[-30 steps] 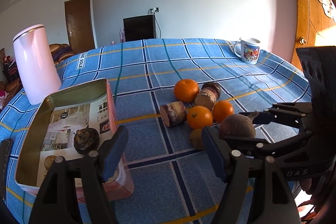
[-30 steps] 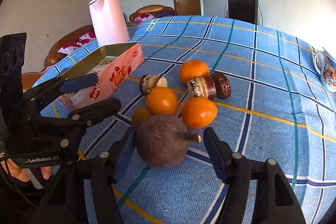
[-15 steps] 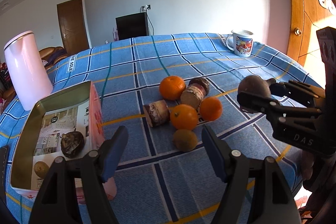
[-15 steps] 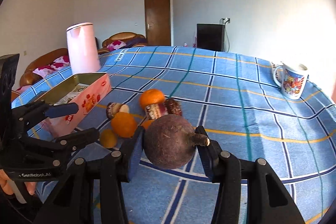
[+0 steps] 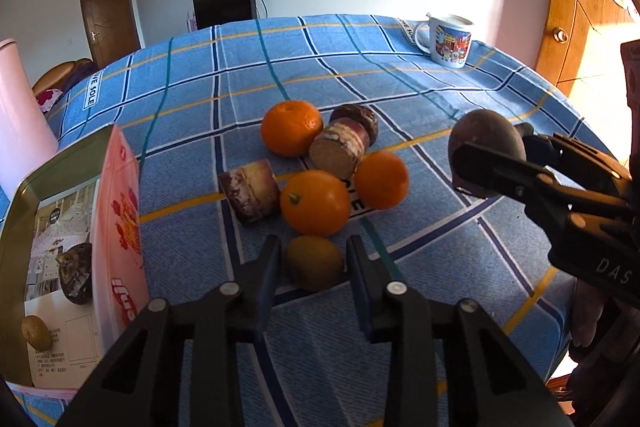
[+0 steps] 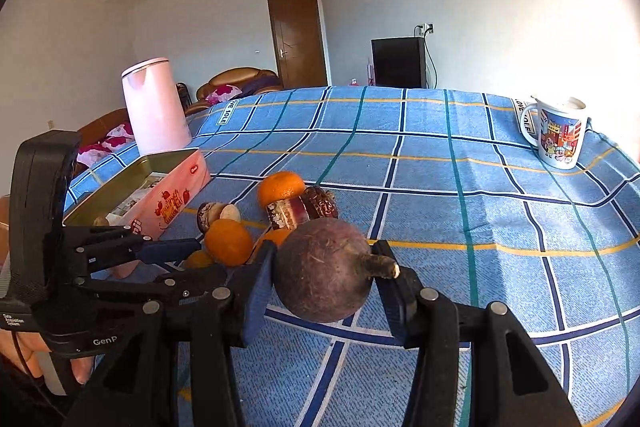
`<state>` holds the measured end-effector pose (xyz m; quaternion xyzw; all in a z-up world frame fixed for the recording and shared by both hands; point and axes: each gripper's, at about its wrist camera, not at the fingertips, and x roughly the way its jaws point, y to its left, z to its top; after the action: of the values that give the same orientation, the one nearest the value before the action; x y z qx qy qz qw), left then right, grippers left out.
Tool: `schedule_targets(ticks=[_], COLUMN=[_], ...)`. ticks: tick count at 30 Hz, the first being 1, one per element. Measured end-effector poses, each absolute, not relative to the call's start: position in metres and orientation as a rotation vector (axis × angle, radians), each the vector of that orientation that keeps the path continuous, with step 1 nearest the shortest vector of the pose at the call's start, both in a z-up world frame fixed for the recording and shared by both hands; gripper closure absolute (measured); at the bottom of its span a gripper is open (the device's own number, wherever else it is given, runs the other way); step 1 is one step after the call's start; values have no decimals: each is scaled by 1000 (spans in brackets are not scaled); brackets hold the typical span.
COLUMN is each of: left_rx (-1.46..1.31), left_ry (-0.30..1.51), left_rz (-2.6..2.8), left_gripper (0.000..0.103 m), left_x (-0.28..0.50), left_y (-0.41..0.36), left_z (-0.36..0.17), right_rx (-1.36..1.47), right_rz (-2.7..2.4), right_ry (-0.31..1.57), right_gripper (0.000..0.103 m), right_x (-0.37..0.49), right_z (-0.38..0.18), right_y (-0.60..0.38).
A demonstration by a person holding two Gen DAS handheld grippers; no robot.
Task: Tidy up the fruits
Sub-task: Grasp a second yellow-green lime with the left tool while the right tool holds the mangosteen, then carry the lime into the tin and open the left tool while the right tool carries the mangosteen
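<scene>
A: Left gripper (image 5: 313, 267) is down on the cloth. Its jaws have just been closing and now clamp a small brownish-green fruit (image 5: 314, 262), pads tight on both sides. Looks like a kiwi, can't be sure.

B: Copy. Right gripper (image 6: 323, 277)?

A: Clamped on a big dark round fruit (image 6: 322, 269), stubby stem poking right past one pad. It's up off the table. From the left wrist cam that same fruit sits at the right, above the cloth, w/ the black fingers across it.

B: Rest of the pile?

A: Mid-table on the blue checked cloth (image 5: 400, 75). Three oranges: one at the back (image 5: 291, 128), one front-centre (image 5: 315, 202) just behind the small fruit, one to its right (image 5: 381, 179). Btwn them two cut stubby pieces w/ purple-brown skin (image 5: 250, 195) (image 5: 339, 151), plus a dark wrinkled thing (image 5: 354, 118) at the back. All bunched, most touching.

B: And the tin?

A: Pink tin (image 5: 120, 223) at left, open top, paper lining inside. Holds a dark wrinkled fruit (image 5: 77, 278) and a small brown one (image 5: 35, 331) nearer the cam, apart from each other.

B: Anything else on the table?

A: Pink kettle (image 6: 155, 106) behind the tin, printed mug (image 6: 559, 133) far right corner. Fingers of a person's hand (image 6: 38, 363) show under the left gripper's body in the right cam.
</scene>
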<state>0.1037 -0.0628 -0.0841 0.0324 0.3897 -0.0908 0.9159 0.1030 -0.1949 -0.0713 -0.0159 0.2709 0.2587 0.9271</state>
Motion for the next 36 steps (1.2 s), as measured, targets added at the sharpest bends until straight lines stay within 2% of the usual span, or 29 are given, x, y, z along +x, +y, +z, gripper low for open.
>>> schedule_targets(ticks=[10,36], left_rx=[-48,-9], left_ry=[678,450], left_rz=[-218,-144], left_gripper=[72,72], left_x=[86,58], left_y=[-42,-40], left_z=[-73,-59], right_rx=[-34,-44], right_rz=[529,523], right_ry=[473,315], right_gripper=[52,52], right_x=[90,67], right_z=[-67,-60], right_y=[-198,-201])
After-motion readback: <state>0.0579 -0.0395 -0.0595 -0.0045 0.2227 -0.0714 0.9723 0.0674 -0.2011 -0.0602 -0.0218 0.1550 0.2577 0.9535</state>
